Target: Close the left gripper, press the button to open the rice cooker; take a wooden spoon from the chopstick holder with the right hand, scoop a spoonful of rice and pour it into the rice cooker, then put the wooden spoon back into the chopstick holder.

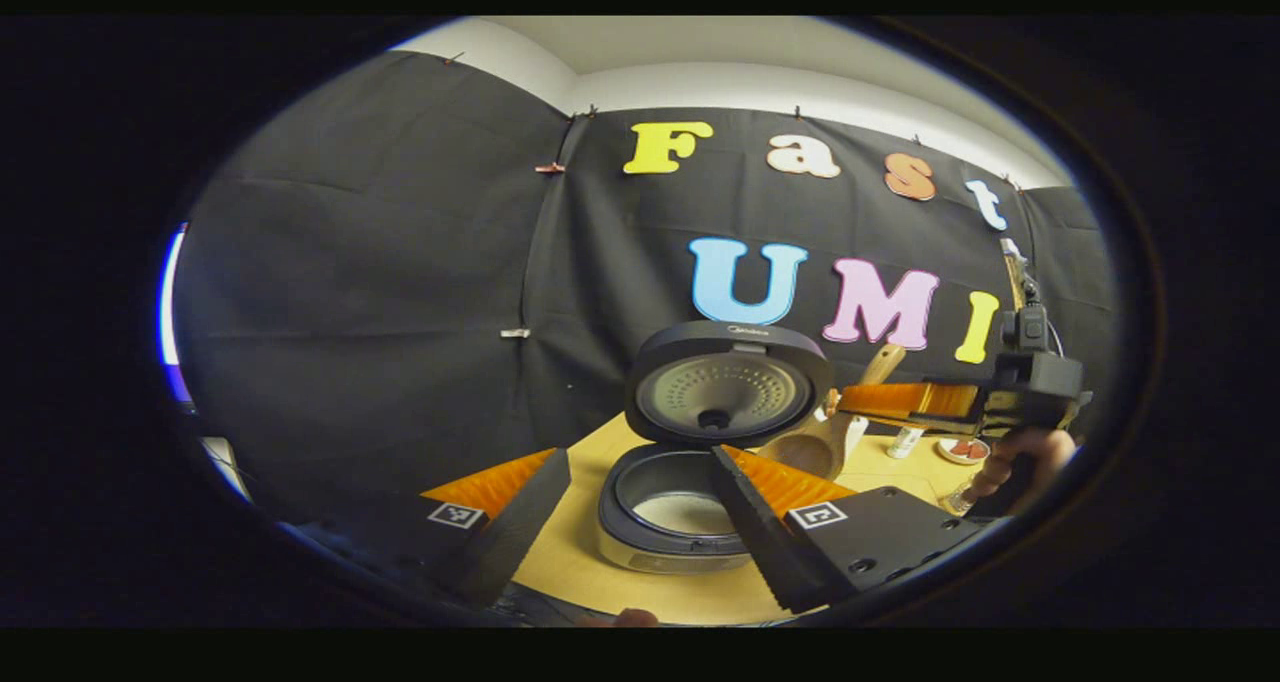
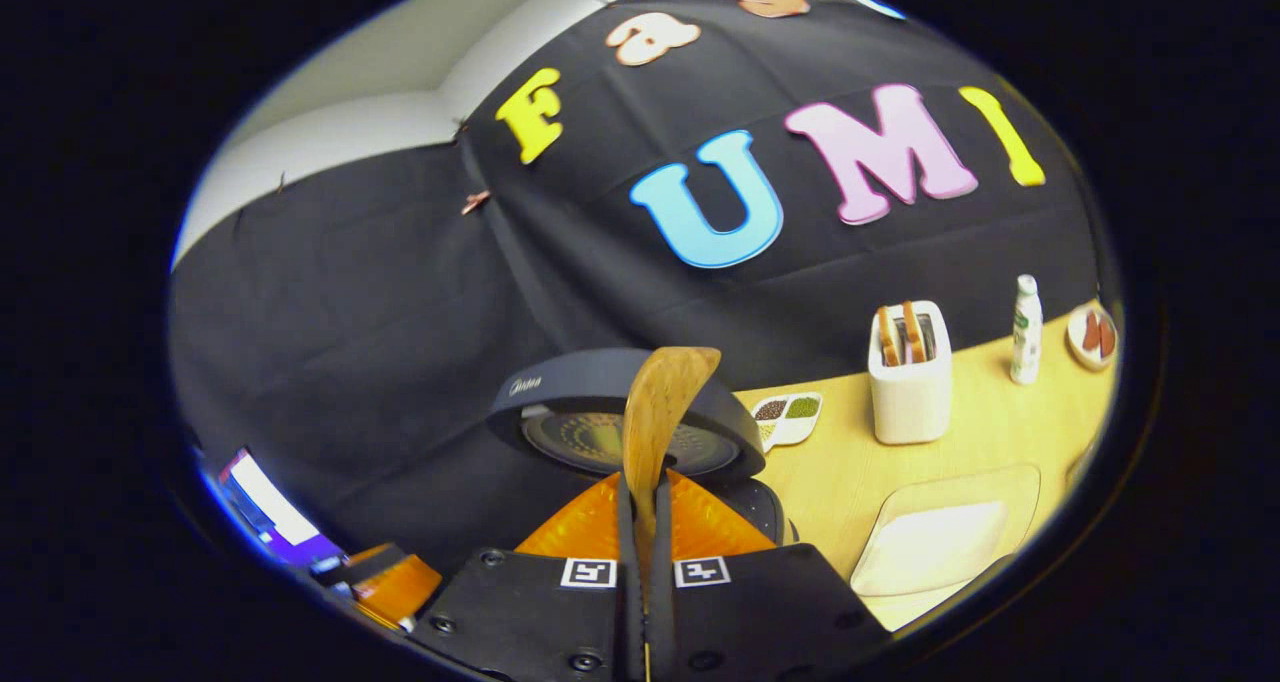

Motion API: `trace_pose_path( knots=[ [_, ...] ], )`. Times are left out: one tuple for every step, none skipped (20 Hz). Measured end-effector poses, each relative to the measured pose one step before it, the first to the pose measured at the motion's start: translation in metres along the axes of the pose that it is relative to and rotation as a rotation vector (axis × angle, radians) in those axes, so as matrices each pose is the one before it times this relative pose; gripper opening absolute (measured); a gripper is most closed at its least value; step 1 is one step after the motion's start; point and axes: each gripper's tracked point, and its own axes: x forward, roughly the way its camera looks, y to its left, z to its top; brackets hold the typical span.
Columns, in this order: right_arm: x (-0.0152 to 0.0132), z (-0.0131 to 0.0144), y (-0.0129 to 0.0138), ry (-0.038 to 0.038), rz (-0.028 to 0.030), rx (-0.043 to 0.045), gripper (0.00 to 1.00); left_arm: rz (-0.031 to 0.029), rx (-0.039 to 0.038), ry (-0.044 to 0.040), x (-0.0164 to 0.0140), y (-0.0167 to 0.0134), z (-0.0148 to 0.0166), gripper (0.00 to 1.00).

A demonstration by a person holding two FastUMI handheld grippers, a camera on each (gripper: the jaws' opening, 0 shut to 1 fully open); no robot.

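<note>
The wooden spoon (image 2: pixel 655 412) is clamped between the jaws of the right gripper (image 2: pixel 645 522), which are closed on its handle; in the right gripper view the handle runs straight forward out of the jaws, so the spoon's long axis is in line with the fingers and its bowl leads, pointing up and away toward the raised lid (image 2: pixel 620 402) of the rice cooker.

In the left gripper view the same spoon (image 1: pixel 825 437) is seen from the side. It is held just to the right of the rice cooker (image 1: pixel 675 512), bowl end lowest and nearest the pot, handle slanting up and away toward the right gripper (image 1: pixel 905 402). The bowl appears tipped toward the opening, though whether any rice is carried in it cannot be made out. The cooker stands open on the tabletop (image 1: pixel 580 552), its lid upright behind the inner pot, in which a pale layer is seen.

The left gripper (image 1: pixel 640 482) is held in front of the cooker with its jaws spread wide and nothing between them; the pot is framed in the gap. The right hand is judged the nearer to the work: the spoon lies beside the pot's rim, so pouring into the pot, or dipping into the tray of rice (image 2: pixel 945 547), would turn on the bowl end.
</note>
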Motion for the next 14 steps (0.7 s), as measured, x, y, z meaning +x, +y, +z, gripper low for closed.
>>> trace_pose_path(
  knots=[
    [-0.00697, 0.00951, -0.00503, -0.01061, -0.01533, 0.03303, 0.07, -0.00499, 0.00406, -0.00263, -0.00150, -0.00374, 0.00092, 0.95],
    [-0.00823, 0.00985, -0.00469, -0.01593, -0.00966, 0.01955, 0.07, -0.00881, 0.00256, -0.00189, -0.00082, -0.00587, 0.00075, 0.95],
    [-0.01166, 0.00976, -0.00510, -0.02064, -0.01132, 0.00946, 0.07, -0.00804, 0.00074, -0.00146, 0.00015, -0.00537, 0.00166, 0.95],
    [-0.01026, 0.01222, -0.00626, -0.02391, -0.01180, 0.00089, 0.07, -0.01120, -0.00055, -0.00141, -0.00006, -0.00543, 0.00119, 0.92],
    [-0.01036, 0.01187, -0.00796, -0.02241, -0.01129, -0.00419, 0.06, -0.01073, -0.00171, -0.00152, 0.00027, -0.00599, 0.00115, 0.92],
    [-0.00956, 0.01366, -0.00816, -0.02650, -0.01102, -0.00897, 0.06, -0.01173, -0.00098, -0.00142, 0.00044, -0.00568, 0.00101, 0.92],
    [-0.00900, 0.01313, -0.01065, -0.02664, -0.01493, -0.01510, 0.06, -0.01055, 0.00156, -0.00108, 0.00138, -0.00616, 0.00061, 0.92],
    [-0.00939, 0.01473, -0.01302, -0.03164, -0.02142, -0.00648, 0.06, -0.01056, 0.00426, -0.00004, 0.00272, -0.00594, -0.00017, 0.92],
    [-0.00689, 0.01181, -0.01346, -0.02986, -0.02182, 0.00394, 0.06, -0.01110, 0.00542, 0.00065, 0.00176, -0.00540, 0.00097, 0.95],
    [-0.00623, 0.01206, -0.01342, -0.02435, -0.01826, 0.01030, 0.06, -0.00978, 0.00408, 0.00055, 0.00135, -0.00604, -0.00029, 0.92],
    [-0.00540, 0.01136, -0.01288, -0.02120, -0.01815, 0.00883, 0.06, -0.01021, 0.00283, 0.00145, 0.00200, -0.00549, 0.00050, 0.92],
    [-0.00546, 0.01089, -0.01542, -0.01769, -0.02236, 0.00001, 0.06, -0.00744, 0.00310, 0.00135, 0.00110, -0.00486, 0.00083, 0.92],
    [-0.00473, 0.01013, -0.01769, -0.01768, -0.02729, -0.00745, 0.06, -0.00661, 0.00237, 0.00014, 0.00210, -0.00374, 0.00144, 0.95],
    [-0.00443, 0.01004, -0.01892, -0.01901, -0.02957, -0.01052, 0.06, -0.00292, 0.00277, -0.00056, 0.00240, -0.00416, 0.00025, 0.95]
  ],
)
